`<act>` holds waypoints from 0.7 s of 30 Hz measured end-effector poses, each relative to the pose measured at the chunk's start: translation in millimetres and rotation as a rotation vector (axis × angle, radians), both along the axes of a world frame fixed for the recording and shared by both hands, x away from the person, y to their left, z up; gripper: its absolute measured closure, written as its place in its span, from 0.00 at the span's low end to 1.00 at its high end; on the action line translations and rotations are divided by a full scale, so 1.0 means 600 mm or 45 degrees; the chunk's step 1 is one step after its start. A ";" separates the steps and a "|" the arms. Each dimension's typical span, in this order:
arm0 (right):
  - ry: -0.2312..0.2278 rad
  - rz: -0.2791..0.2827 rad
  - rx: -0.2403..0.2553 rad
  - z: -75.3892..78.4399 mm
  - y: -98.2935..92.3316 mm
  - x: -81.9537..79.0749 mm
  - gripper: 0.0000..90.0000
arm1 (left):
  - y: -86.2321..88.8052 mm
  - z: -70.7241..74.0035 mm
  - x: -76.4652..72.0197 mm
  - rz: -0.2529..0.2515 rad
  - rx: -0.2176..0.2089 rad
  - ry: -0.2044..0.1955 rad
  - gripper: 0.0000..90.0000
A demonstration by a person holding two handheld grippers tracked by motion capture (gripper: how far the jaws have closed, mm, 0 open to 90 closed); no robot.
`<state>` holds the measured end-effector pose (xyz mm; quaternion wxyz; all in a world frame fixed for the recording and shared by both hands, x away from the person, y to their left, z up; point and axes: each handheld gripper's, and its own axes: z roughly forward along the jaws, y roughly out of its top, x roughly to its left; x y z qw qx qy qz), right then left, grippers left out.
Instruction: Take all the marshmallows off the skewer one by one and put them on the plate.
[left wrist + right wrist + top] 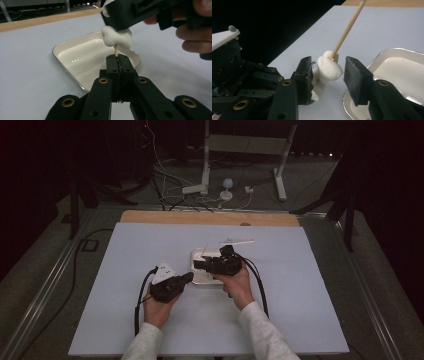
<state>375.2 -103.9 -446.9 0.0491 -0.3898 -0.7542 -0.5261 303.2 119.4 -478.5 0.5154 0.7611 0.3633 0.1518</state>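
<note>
Left tool (117,65) clamping skewer (116,50), marshmallow (116,38) half hidden by right tool (329,75)

Black jaws, brass rivets, pale sleeves (260,330).

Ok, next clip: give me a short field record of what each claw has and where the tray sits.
left claw: shut on skewer, holding it near its lower end
right claw: open around marshmallow, one pad apart from it
marshmallow: threaded on skewer
tray: white, on the table, beside and below the marshmallow
</note>
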 end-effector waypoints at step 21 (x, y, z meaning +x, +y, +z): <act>0.022 -0.041 0.057 0.012 -0.013 0.001 0.85 | -0.003 -0.001 -0.003 -0.014 0.042 -0.030 1.00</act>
